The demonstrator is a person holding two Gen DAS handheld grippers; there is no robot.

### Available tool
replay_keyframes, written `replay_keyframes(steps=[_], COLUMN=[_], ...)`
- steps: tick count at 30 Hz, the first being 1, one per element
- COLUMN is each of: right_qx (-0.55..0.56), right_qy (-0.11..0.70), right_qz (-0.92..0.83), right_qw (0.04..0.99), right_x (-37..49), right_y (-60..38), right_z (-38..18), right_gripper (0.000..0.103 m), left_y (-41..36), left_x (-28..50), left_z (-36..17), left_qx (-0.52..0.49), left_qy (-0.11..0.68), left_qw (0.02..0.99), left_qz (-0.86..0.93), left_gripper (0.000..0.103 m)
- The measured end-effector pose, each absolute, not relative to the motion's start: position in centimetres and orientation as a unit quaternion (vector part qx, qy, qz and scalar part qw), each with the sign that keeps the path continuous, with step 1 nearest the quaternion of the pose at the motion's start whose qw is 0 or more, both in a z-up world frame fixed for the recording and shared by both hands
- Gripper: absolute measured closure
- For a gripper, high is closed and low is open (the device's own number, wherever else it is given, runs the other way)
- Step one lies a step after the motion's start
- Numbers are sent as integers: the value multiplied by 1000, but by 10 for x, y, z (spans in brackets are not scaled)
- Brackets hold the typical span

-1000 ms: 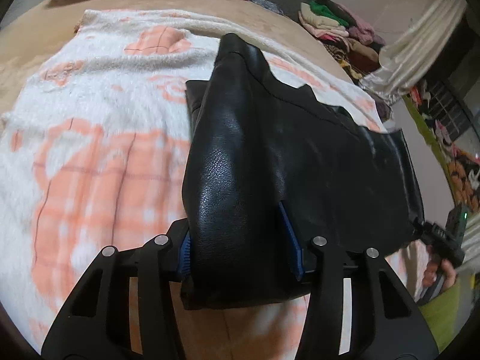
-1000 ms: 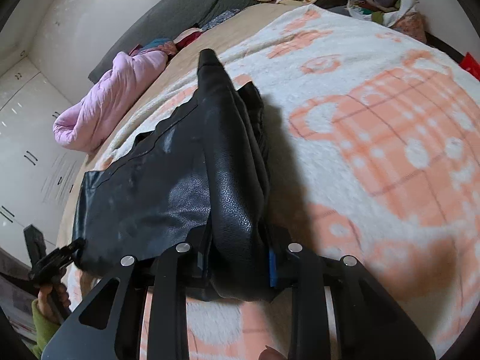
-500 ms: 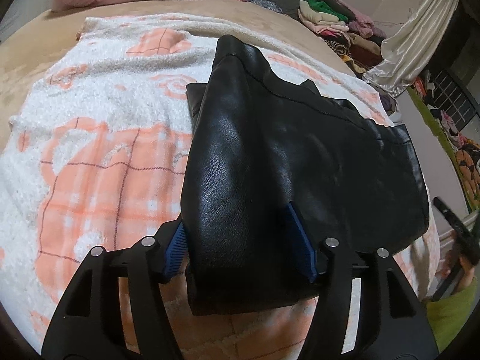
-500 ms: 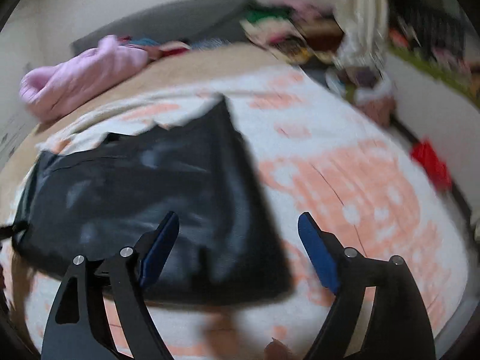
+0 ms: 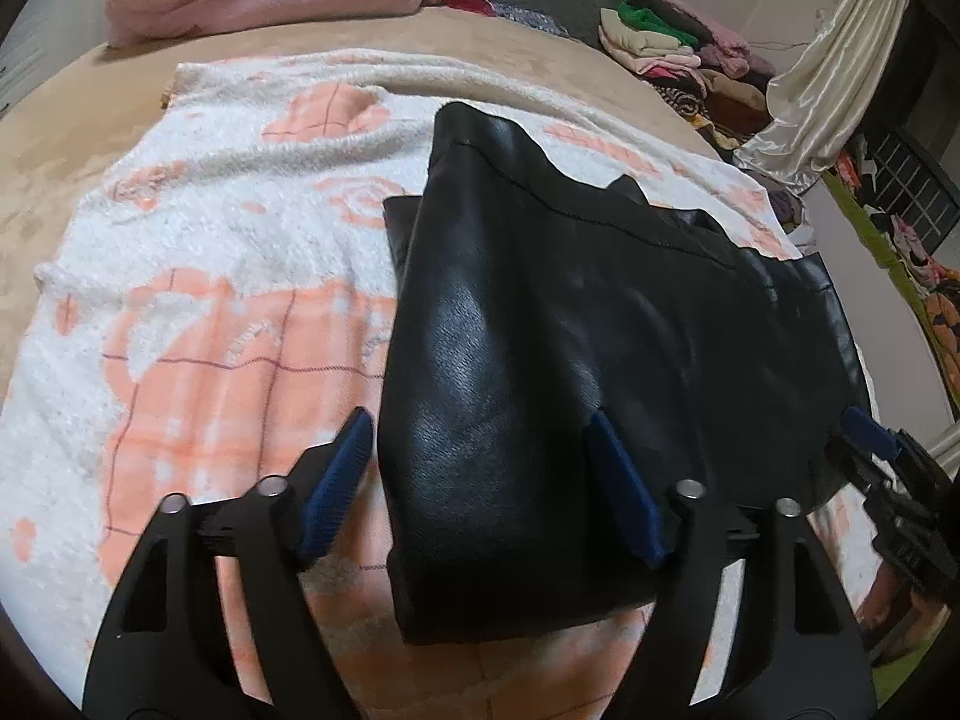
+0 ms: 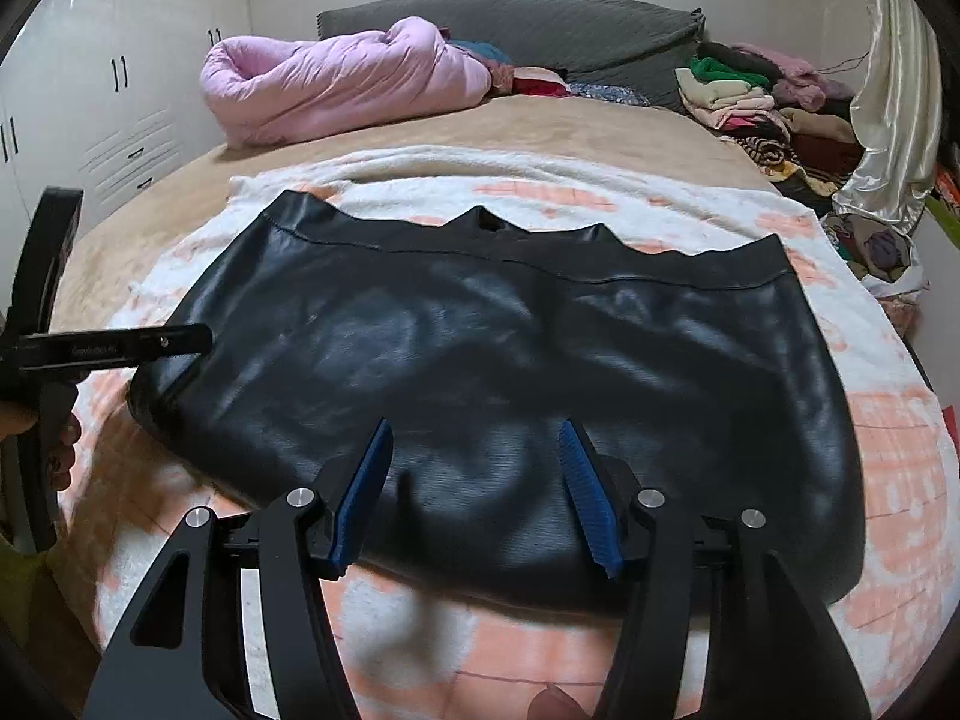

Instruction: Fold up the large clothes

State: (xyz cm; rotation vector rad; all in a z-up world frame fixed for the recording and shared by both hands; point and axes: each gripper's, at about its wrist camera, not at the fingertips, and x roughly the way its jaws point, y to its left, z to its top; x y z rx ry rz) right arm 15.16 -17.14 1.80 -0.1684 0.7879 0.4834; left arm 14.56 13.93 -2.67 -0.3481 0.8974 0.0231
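A black leather garment (image 6: 510,372) lies folded flat on a white and orange blanket (image 6: 900,480) on the bed. It also shows in the left wrist view (image 5: 540,390), its folded end nearest me. My left gripper (image 5: 480,468) is open, its blue pads either side of that near end without pinching it. My right gripper (image 6: 474,480) is open and empty, hovering over the garment's near long edge. The left gripper also shows in the right wrist view (image 6: 108,348) at the garment's left end, and the right gripper's tip shows in the left wrist view (image 5: 870,438).
A pink duvet (image 6: 336,84) and a grey headboard cushion (image 6: 540,24) lie at the far end of the bed. A pile of clothes (image 6: 762,102) sits at the far right beside a cream curtain (image 6: 888,120). White cupboards (image 6: 90,90) stand at left.
Both grippers have let go of the garment and opened. The lifted fold has dropped flat onto the blanket. My right gripper has swung round to face the garment's long side.
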Motion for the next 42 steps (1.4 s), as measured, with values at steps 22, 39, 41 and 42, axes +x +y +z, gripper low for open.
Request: replay_keyframes(steps=[22, 39, 41, 42], right_qx=[-12, -32, -33, -36], right_qy=[421, 490, 469, 465], right_qz=[232, 193, 216, 227], right_qw=[877, 849, 856, 855], right_x=[220, 303, 276, 265], right_y=[-161, -125, -129, -129], right_z=[21, -18, 1, 6], right_gripper=[64, 73, 73, 73], left_y=[160, 181, 184, 185], left_x=[197, 211, 214, 215], left_z=[-42, -48, -50, -50], left_qx=[-190, -219, -228, -231], left_qy=[453, 464, 467, 467], left_qw=[871, 858, 854, 853], left_qz=[6, -12, -18, -21], left_gripper=[30, 27, 27, 27])
